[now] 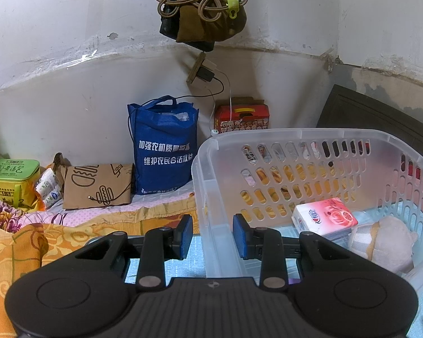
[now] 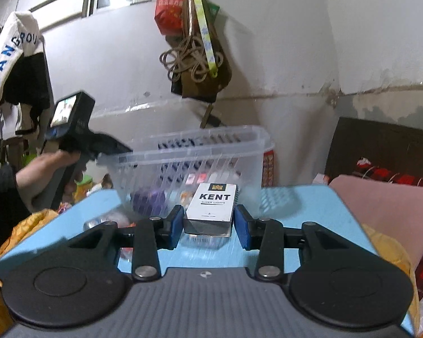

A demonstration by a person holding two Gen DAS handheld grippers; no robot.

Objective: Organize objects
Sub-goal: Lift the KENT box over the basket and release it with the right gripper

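Right gripper (image 2: 208, 226): closed on the white KENT cigarette pack (image 2: 211, 208), a blue pad against each narrow side; the pack's printed face tips up toward the camera and its long axis runs forward, away from the hand.
Pack to basket: the clear slotted basket (image 2: 256, 140) sits straight ahead of the pack and slightly higher, its near wall just beyond the pack's far end; the rim must be cleared before anything can drop in.
Nearer hand: the right one, since it carries the pack; it looks to be the one to deliver.
Left gripper (image 1: 213, 238): its jaws straddle the basket's near-left wall (image 1: 203, 197), one blue pad outside and one inside; whether the pads truly pinch the plastic I cannot tell.
Left hand (image 2: 50, 166): seen from the right camera, gripping its handle at the basket's left corner.
Inside basket: a pink tissue packet (image 1: 324, 215) and a pale plush toy (image 1: 380, 242) sit toward the right; the near-left floor looks free.
Room: blue surface (image 2: 310, 211) under the basket is bare to the right; patterned bedding (image 1: 19, 242) crowds the left.
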